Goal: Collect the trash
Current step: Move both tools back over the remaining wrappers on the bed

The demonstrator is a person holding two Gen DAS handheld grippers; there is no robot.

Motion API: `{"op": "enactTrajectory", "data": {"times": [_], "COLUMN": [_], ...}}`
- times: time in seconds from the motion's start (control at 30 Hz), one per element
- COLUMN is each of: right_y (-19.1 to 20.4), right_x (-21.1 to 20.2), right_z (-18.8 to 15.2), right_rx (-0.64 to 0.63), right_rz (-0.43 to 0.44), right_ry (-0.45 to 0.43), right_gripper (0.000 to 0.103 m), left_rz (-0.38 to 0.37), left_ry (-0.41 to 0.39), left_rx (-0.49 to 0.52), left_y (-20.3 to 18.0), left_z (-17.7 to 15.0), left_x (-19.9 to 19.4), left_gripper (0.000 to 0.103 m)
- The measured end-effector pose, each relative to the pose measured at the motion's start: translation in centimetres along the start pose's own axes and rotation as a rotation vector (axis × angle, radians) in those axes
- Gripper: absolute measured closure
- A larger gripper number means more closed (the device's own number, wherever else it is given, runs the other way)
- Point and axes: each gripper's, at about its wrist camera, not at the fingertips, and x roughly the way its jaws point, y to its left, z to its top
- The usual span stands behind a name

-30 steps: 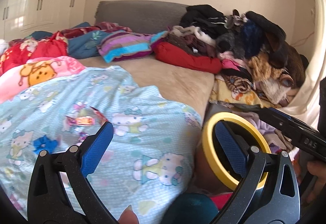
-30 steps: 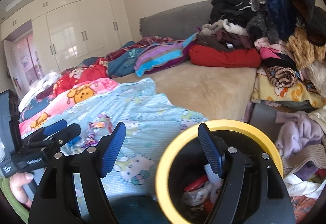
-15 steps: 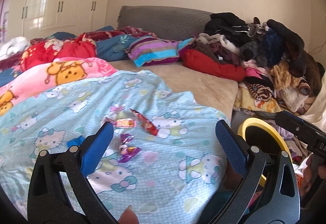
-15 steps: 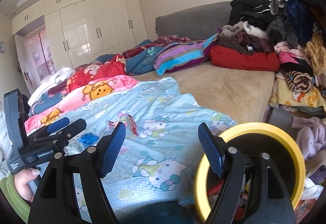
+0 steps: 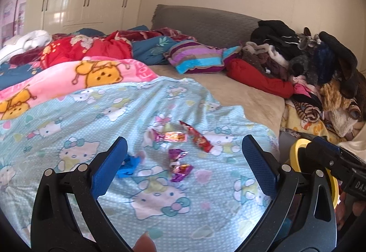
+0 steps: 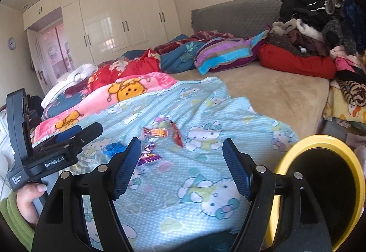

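Observation:
Several candy wrappers lie on the light blue cartoon-cat blanket (image 5: 91,114): a long red wrapper (image 5: 197,137), an orange-pink one (image 5: 172,136), two purple ones (image 5: 179,167) and a crumpled blue one (image 5: 128,166). The right wrist view shows the same red wrapper (image 6: 176,133), orange wrapper (image 6: 156,131), purple wrappers (image 6: 148,155) and blue wrapper (image 6: 114,149). My left gripper (image 5: 183,161) hangs open just short of the wrappers, empty. My right gripper (image 6: 181,165) is open and empty too, to the right of them. A yellow-rimmed bin (image 6: 320,183) stands beside the bed at the right.
A pink bear blanket (image 5: 80,78), red quilt (image 5: 87,50) and striped pillow (image 5: 199,58) lie farther up the bed. A tall heap of clothes (image 5: 320,69) fills the right side. White wardrobes (image 6: 114,18) line the far wall. A hand in a green sleeve (image 6: 25,201) holds the left gripper.
Both grippers have swung left across the bed, away from the bin. The wrappers have come into the space in front of the left gripper. The bin has slid toward the right edge of both views.

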Motion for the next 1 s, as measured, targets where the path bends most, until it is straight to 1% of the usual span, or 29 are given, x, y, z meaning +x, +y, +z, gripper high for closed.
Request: {"op": "enactTrajectory", "data": {"times": [0.27, 0.4, 0.57, 0.7, 0.8, 0.9, 0.97, 1.0], "right_y": [2.0, 2.7, 3.5, 4.2, 4.6, 5.0, 5.2, 5.3], "right_x": [4.3, 6.6, 9.7, 12.3, 14.7, 17.1, 18.2, 18.7], "right_z": [-0.8, -1.5, -2.1, -2.4, -2.9, -3.3, -3.4, -3.4], "right_rx": [-0.012, -0.007, 0.013, 0.008, 0.014, 0.032, 0.042, 0.048], "right_rz": [0.051, 0.072, 0.109, 0.123, 0.131, 0.134, 0.131, 0.129], "right_ry": [0.084, 0.130, 0.183, 0.219, 0.259, 0.299, 0.322, 0.331], "right_gripper": [0.032, 0.032, 0.032, 0.032, 0.032, 0.032, 0.032, 0.032], "left_rz": [0.069, 0.108, 0.135, 0.140, 0.122, 0.112, 0.102, 0.098], "left_ry": [0.023, 0.037, 0.058, 0.085, 0.115, 0.141, 0.158, 0.167], "left_rx": [-0.035, -0.071, -0.107, -0.144, -0.197, -0.212, -0.220, -0.229], "left_y": [3.4, 5.8, 8.0, 9.5, 10.7, 11.2, 11.4, 11.6], "left_z": [-0.3, -0.6, -0.9, -1.4, -2.2, -3.0, -3.4, -3.7], "left_x": [0.6, 1.0, 1.6, 2.5, 3.5, 4.5, 5.1, 5.5], "left_gripper": [0.011, 0.011, 0.011, 0.011, 0.011, 0.012, 0.019, 0.020]}}
